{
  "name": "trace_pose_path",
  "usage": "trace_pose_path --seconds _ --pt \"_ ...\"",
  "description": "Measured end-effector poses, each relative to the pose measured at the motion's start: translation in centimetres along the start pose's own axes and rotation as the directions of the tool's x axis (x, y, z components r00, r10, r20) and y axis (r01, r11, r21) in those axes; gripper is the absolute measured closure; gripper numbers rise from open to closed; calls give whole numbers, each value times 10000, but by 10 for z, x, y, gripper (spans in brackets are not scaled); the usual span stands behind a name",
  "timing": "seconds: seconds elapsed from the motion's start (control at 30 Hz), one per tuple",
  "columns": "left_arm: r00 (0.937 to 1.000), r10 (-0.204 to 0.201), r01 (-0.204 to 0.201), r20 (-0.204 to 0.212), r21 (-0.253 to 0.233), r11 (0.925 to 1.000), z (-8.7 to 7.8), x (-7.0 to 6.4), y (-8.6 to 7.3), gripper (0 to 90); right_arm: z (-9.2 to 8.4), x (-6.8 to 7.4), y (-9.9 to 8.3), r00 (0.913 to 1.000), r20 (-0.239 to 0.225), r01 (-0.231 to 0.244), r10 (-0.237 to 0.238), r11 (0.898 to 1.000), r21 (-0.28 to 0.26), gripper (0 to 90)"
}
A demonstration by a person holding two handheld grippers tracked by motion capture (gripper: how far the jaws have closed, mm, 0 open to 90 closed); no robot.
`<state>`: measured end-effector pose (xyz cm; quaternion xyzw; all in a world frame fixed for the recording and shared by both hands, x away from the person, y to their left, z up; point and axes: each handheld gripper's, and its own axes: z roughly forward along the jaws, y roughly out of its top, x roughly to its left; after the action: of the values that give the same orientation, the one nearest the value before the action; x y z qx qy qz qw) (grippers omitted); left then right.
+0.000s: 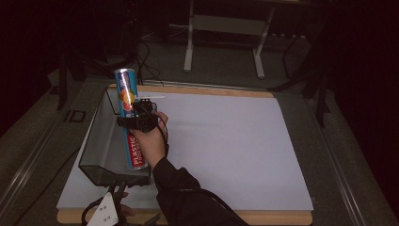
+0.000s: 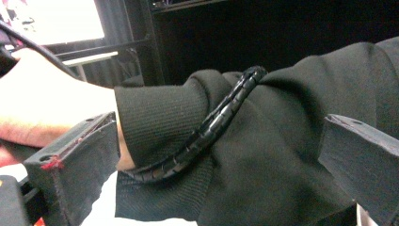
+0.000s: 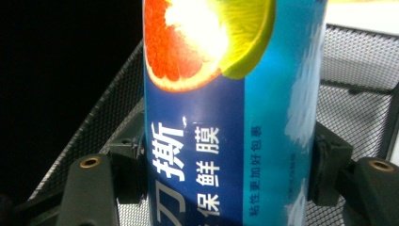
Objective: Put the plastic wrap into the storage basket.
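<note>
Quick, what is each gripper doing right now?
Left gripper: open, fingers wide apart, nothing gripped between them.
Right gripper: closed on the plastic wrap box, held over the mesh basket.

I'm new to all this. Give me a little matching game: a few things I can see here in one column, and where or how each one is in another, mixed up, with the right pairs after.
Things:
1. plastic-wrap box
2. mesh basket
3. right tongs
4. left tongs

Place or state:
A. at the table's near edge, jaws apart, nothing between the pads
B. dark wire, at the left side of the white mat
C. blue, with a citrus picture, standing tall over the basket
D. clamped on the box's sides

Pairs: 1-C, 2-B, 3-D, 4-A
</note>
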<state>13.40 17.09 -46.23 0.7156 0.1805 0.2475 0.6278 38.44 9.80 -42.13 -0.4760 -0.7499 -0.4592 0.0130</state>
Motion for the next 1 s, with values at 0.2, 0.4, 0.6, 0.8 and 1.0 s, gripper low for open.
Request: trace_pose_path --seconds 0.2,0.4,0.6,0.8,1.0 --pt "10000 -15 15 -10 21 10000 0 1 0 6 10 -6 -8 9992 331 -226 218 9995 238 315" --pt "10000 -4 4 5 30 10000 0 0 0 6 17 -14 -19 9953 902 -385 351 9986 371 315" --pt "10000 -9 9 16 60 10000 0 0 0 6 25 -23 -22 9900 1231 -760 687 9955 561 309" --pt "10000 -23 23 -1 62 10000 0 0 0 6 34 -28 -20 9872 1424 -847 722 9929 837 303" --pt "10000 -41 41 8 56 10000 0 1 0 6 43 -31 -20 9836 1632 -963 769 9887 1149 296"
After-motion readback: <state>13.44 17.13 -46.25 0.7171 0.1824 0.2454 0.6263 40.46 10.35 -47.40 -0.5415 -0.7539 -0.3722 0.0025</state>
